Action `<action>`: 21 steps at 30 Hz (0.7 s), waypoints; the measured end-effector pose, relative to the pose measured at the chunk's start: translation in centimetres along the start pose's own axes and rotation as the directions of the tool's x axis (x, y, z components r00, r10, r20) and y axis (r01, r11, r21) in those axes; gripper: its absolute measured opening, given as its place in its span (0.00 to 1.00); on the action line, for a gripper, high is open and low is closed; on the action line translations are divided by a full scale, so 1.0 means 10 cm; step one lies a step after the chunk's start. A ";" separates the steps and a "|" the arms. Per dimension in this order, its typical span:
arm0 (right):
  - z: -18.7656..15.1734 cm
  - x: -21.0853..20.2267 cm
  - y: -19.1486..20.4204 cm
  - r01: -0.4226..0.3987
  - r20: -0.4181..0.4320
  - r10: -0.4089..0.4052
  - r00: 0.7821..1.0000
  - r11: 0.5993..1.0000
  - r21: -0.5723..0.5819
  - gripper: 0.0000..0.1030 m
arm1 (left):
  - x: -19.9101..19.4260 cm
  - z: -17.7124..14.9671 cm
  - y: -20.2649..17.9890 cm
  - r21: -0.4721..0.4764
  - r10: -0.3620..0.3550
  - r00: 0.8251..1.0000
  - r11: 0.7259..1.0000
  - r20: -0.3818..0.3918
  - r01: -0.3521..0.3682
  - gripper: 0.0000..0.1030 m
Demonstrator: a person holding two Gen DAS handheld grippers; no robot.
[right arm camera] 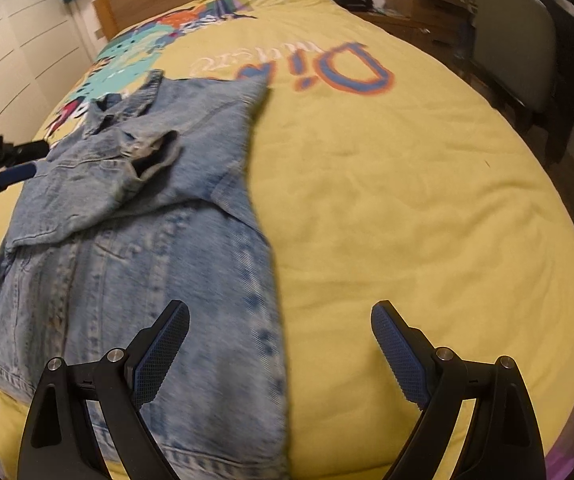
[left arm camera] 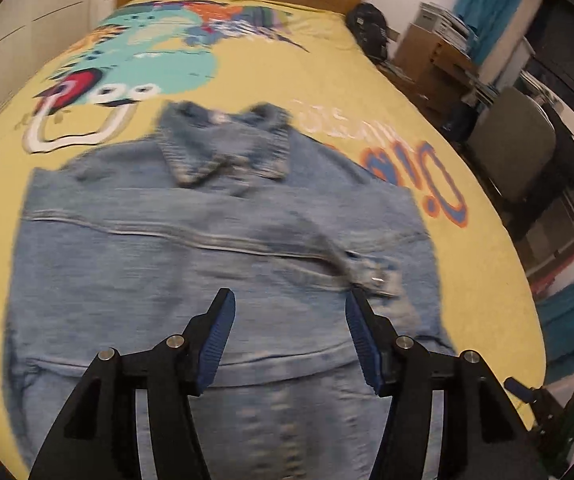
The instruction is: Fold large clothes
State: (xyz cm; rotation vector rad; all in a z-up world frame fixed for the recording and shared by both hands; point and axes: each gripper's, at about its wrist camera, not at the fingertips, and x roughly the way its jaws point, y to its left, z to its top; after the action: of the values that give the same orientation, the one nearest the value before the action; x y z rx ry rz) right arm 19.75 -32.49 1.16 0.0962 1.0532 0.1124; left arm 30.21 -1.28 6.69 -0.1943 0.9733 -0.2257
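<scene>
yellow printed fabric bedspread (right arm camera: 367,200) | large blue letters outlined in orange, upside down in the right wrist view, read "Di", remainder hidden under the faded blue denim jacket (right arm camera: 147,240) | smaller white word just beside them too blurred to read | no other text readable

Both wrist views look steeply down, sharing the somewhat blurred denim jacket (left arm camera: 223,248).
</scene>
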 end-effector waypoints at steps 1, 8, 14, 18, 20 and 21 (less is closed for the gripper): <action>0.05 0.00 0.08 -0.004 0.005 0.004 1.000 1.000 -0.014 0.90 | -0.07 0.01 0.12 -0.012 0.010 1.000 1.000 0.010 -0.010 0.50; 0.46 0.13 0.76 -0.045 0.032 0.050 0.998 0.990 -0.134 0.90 | -0.52 0.01 1.04 -0.110 0.101 0.994 0.989 0.049 -0.095 0.50; 0.76 0.37 1.45 -0.096 0.029 0.106 0.994 0.965 -0.244 0.90 | -0.55 -0.06 1.51 -0.154 0.136 0.990 0.980 0.031 -0.130 0.50; 0.84 0.62 1.86 -0.123 0.002 0.130 0.992 0.946 -0.301 0.90 | -0.36 -0.17 1.58 -0.125 0.135 0.991 0.983 -0.016 -0.136 0.50; 0.84 0.77 1.97 -0.131 -0.020 0.131 0.991 0.942 -0.310 0.90 | -0.20 -0.25 1.58 -0.116 0.126 0.991 0.985 -0.047 -0.131 0.50; 0.83 0.83 2.01 -0.131 -0.031 0.128 0.991 0.940 -0.314 0.90 | -0.13 -0.28 1.58 -0.112 0.122 0.991 0.985 -0.062 -0.129 0.50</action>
State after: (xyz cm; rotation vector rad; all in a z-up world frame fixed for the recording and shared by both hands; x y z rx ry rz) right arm 30.16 -11.66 0.75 -0.1258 1.0265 0.4003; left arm 28.77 14.07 2.07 -0.2327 1.0502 -0.0593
